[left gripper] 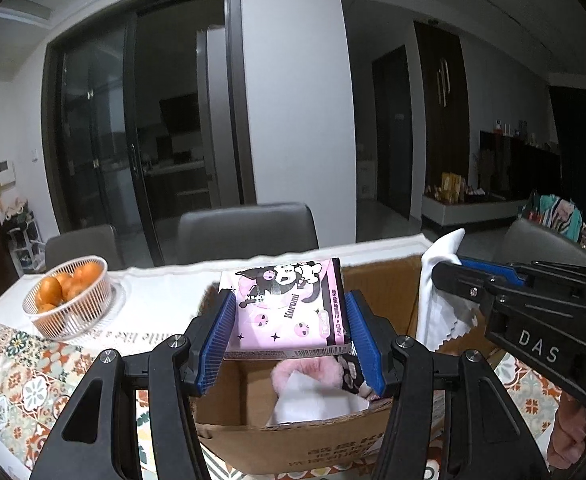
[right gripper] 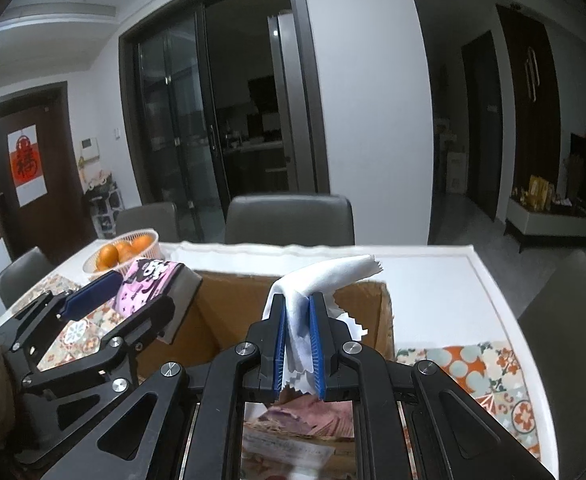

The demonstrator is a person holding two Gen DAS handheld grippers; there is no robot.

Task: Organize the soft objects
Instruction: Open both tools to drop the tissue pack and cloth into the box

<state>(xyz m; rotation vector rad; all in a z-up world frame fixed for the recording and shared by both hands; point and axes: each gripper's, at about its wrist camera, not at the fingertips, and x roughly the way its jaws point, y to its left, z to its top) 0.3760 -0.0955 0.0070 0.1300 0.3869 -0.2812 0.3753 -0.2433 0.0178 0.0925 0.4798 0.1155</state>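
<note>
Pink tissue pack [left gripper: 289, 308] clamped in your left gripper [left gripper: 289, 340] over cardboard box [left gripper: 293, 440]; right gripper [right gripper: 297, 344] pinches white cloth [right gripper: 325, 276]. Soft items already inside; both loads left to drop.

Indoor lighting is dim and cool in both views. The far glass doors [left gripper: 145, 128] are dark, with small reflected glints. Fisheye distortion bows the walls and blackens the corners. The near cardboard box [right gripper: 293, 440] contents in the right wrist view are blurred.
</note>
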